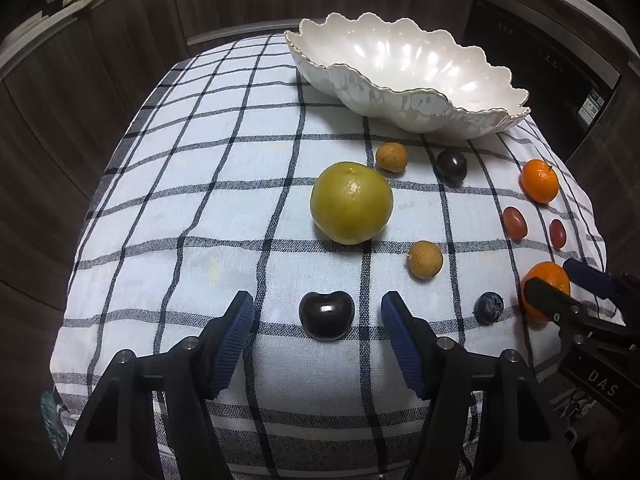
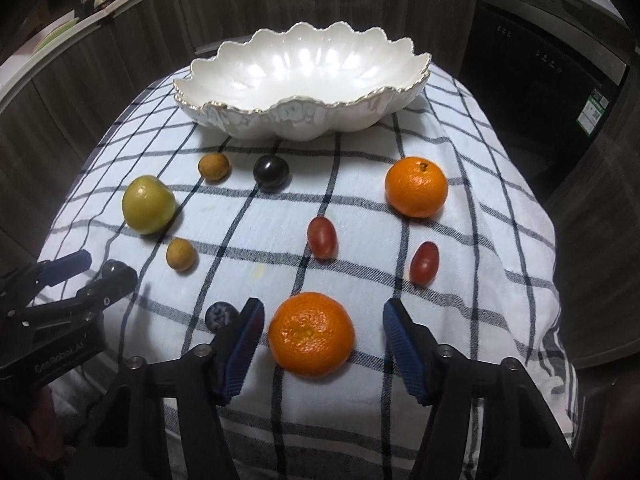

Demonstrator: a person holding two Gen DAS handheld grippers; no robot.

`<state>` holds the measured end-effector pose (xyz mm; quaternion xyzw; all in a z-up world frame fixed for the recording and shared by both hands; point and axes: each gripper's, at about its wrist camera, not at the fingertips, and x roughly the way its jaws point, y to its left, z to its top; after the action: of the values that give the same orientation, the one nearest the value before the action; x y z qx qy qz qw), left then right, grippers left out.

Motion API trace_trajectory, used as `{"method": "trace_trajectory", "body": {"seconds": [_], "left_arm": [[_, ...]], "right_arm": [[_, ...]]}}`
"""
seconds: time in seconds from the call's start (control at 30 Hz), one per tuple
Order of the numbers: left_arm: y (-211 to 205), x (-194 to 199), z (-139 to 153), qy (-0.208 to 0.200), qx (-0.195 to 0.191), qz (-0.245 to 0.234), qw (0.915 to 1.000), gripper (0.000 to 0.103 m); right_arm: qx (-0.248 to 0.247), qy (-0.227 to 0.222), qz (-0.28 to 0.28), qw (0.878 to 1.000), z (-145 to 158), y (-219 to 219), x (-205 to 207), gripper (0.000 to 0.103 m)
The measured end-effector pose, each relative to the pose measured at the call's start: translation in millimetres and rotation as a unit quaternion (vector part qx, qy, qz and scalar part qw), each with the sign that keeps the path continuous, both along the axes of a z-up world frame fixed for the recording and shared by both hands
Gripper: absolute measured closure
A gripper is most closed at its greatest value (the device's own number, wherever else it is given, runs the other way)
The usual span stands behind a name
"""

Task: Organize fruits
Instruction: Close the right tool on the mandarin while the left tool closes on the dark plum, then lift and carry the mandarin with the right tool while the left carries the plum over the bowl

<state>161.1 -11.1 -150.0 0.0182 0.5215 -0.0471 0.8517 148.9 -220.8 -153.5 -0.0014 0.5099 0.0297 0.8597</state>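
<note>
Both grippers spread, nothing held: left gripper (image 1: 318,316) straddles cherry (image 1: 327,315), right gripper (image 2: 324,326) straddles tangerine (image 2: 311,334).
Cherry slick, soft: pinch its sides lightly. Tangerine light, squashy: grip mid-girth, near tabletop's front edge.

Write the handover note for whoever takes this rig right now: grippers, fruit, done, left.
Left gripper: open, jaws either side of the dark cherry, not closed on it.
Right gripper: open, jaws either side of the near tangerine, not gripping.
White scalloped bowl stands at the far end of the checked cloth, with no fruit in it.
On the cloth: green citrus, two longans, dark plum, far tangerine, two red grapes, blueberry.
Done: nothing moved into the bowl.
Left: all of the fruit; cherry and near tangerine look like the likely first picks.
</note>
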Motion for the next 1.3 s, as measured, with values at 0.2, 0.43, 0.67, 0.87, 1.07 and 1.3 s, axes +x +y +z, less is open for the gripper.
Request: {"method": "trace_trajectory", "body": {"seconds": [0.2,0.43,0.67,0.87,1.07,1.3], "left_arm": [[0.4,0.2,-2.1,0.004,-0.005,-0.001,1.0,0.049],[1.5,2.3,-6.7,0.014,-0.011,-0.002,0.9998,0.069],[-0.7,1.1,-6.0,0.013,-0.014,-0.007,0.9998,0.074],[-0.4,-0.7,-1.7,0.003,-0.014,-0.009,0.9999,0.074],[-1.0,-1.8,5.4,-0.005,-0.01,-0.013,0.9998,0.074],[-2.5,-1.8,12.6,-0.011,-0.002,-0.018,0.9998,0.074]], "right_arm": [[0.007,0.013,0.002,1.0,-5.8,0.3,0.1,0.049],[0.018,0.031,0.008,0.999,-14.0,2.4,2.3,0.057],[0.017,0.031,0.008,0.999,-14.1,2.5,2.4,0.059],[0.02,0.027,0.0,0.999,-11.1,-0.7,4.0,0.059],[0.023,0.017,0.0,1.0,-5.7,-3.4,4.0,0.06],[0.024,0.007,0.002,1.0,1.6,-5.4,4.2,0.06]]}}
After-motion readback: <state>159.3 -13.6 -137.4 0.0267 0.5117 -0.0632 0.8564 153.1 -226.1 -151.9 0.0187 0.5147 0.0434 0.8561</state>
